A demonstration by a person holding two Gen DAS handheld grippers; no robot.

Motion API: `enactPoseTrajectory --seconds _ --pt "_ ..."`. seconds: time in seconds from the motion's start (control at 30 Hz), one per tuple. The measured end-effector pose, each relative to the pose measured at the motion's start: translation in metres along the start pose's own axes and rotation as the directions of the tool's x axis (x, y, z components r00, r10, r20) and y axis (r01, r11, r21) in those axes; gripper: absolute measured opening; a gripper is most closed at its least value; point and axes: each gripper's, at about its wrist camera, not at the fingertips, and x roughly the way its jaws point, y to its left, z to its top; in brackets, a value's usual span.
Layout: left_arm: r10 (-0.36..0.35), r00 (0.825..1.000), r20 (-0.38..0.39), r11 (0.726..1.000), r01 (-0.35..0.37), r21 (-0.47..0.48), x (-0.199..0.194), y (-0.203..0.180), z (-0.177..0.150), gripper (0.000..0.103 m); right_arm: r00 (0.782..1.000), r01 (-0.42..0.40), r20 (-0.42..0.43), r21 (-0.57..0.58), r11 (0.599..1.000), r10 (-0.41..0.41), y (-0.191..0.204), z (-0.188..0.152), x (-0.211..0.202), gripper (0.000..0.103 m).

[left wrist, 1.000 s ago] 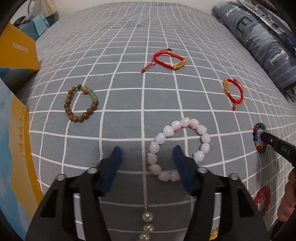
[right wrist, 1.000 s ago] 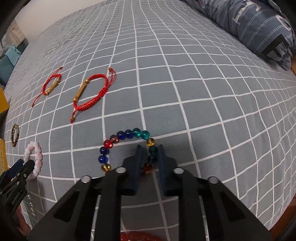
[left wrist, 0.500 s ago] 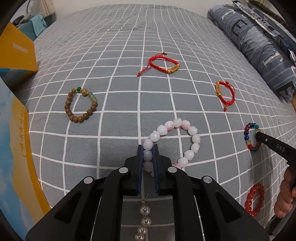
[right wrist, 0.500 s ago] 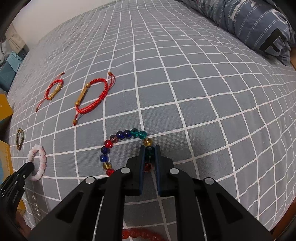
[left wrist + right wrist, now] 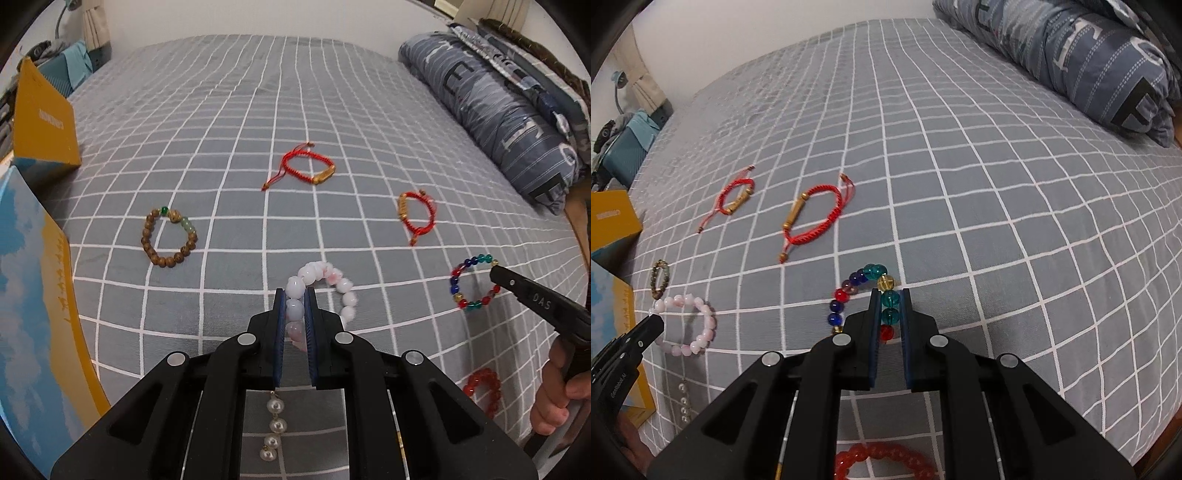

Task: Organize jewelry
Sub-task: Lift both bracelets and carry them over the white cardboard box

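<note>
My left gripper (image 5: 294,295) is shut on the pink bead bracelet (image 5: 345,290) and holds it lifted off the grey checked bedspread (image 5: 258,110); it also shows in the right wrist view (image 5: 701,332). My right gripper (image 5: 889,297) is shut on the multicoloured glass bead bracelet (image 5: 849,288), also seen in the left wrist view (image 5: 458,284). Two red cord bracelets (image 5: 310,168) (image 5: 415,214), a brown wooden bead bracelet (image 5: 168,238), a red bead bracelet (image 5: 482,387) and a pearl strand (image 5: 275,424) lie on the bed.
A yellow box (image 5: 44,122) and a blue and yellow box (image 5: 33,314) stand at the bed's left edge. A folded blue duvet (image 5: 509,110) lies along the right side. The bed's right edge drops off near my right gripper.
Both grippers have risen with their bracelets, which hang partly lifted off the bedspread. One second ago the left gripper was open around the pink bracelet; it closed on it.
</note>
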Motion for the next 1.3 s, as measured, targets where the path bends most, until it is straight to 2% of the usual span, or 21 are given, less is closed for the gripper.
enactPoseTrajectory --seconds 0.3,0.67,1.03,1.3 --pt "-0.025 0.998 0.051 1.0 0.024 0.009 -0.022 -0.003 0.002 0.009 0.996 -0.031 0.081 -0.068 0.997 0.037 0.016 -0.002 -0.023 0.009" --pt "-0.022 0.995 0.093 1.0 0.02 0.018 -0.039 -0.004 0.002 0.009 0.99 -0.053 0.125 -0.111 0.992 0.067 0.029 -0.003 -0.04 0.009" --pt "0.014 0.995 0.098 1.0 -0.015 0.004 -0.051 -0.003 0.002 0.009 0.986 -0.067 0.145 -0.127 0.99 0.085 0.046 -0.006 -0.066 0.009" --pt "0.069 0.991 0.111 0.998 -0.067 -0.018 -0.078 0.014 0.006 0.009 0.98 -0.066 0.173 -0.177 0.982 0.097 0.081 -0.002 -0.098 0.009"
